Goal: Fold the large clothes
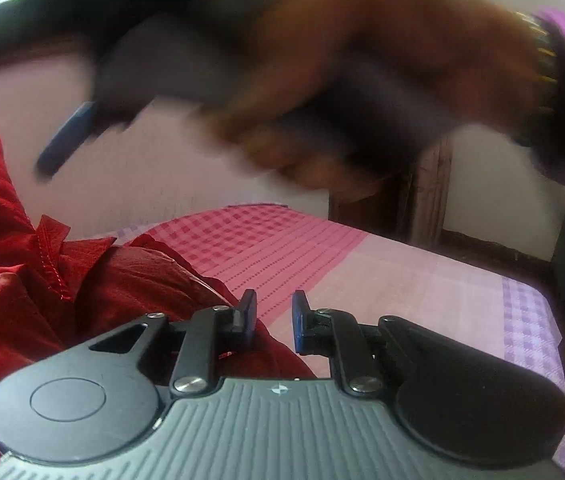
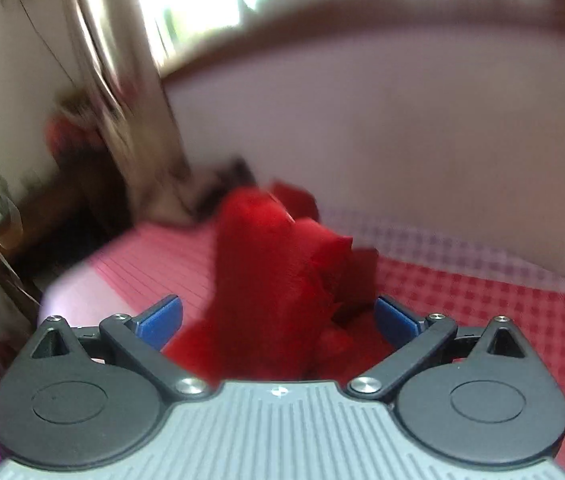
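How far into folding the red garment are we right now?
Done: no fold shows. The red garment lies bunched on the checked bedsheet. In hand: nothing visibly gripped; the right tongs are wide open facing the heap, and the left tongs are narrowly apart beside it. Left: spreading it flat and every fold.

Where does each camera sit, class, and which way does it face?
Left wrist: on the left gripper, looking across the pink checked bed; the person's right hand shows blurred above, holding the other tool.
Right wrist: on the right gripper, fingers spread wide, facing the red garment and the wall.
Shared: red garment and bed.
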A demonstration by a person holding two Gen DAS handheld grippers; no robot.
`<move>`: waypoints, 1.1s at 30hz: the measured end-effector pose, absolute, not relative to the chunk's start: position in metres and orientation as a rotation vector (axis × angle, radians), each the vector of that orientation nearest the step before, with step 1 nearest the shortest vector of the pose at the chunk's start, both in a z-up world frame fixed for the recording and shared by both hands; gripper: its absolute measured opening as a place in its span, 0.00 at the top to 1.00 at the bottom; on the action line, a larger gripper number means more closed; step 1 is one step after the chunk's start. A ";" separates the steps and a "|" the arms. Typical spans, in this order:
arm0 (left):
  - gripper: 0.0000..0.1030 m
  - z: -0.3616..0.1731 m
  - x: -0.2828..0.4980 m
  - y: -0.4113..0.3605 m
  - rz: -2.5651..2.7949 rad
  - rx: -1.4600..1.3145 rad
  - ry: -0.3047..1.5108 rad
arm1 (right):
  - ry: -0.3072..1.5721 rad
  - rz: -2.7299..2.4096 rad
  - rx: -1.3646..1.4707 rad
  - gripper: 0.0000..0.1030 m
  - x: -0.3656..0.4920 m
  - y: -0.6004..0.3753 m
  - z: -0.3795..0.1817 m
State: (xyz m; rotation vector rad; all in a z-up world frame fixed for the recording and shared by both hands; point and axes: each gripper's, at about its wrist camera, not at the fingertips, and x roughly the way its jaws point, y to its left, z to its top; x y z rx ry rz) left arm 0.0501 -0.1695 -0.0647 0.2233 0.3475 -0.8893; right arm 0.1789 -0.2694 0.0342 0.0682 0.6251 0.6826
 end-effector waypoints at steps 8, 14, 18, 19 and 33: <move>0.46 -0.043 -0.037 -0.086 -0.781 0.129 0.184 | 0.571 0.713 -0.084 0.73 0.157 -0.246 0.027; 0.22 -0.022 -0.053 -0.009 -0.460 -0.062 0.064 | 0.555 0.651 0.029 0.80 0.136 -0.288 0.020; 0.15 -0.019 0.004 -0.002 -0.540 -0.058 0.219 | 0.543 0.655 0.101 0.81 0.133 -0.297 0.013; 0.16 -0.022 0.019 -0.007 -0.608 -0.038 0.294 | 0.542 0.663 0.122 0.81 0.132 -0.300 0.012; 0.12 -0.064 0.016 -0.043 -0.686 0.020 0.230 | 0.577 0.757 0.089 0.77 0.150 -0.227 -0.005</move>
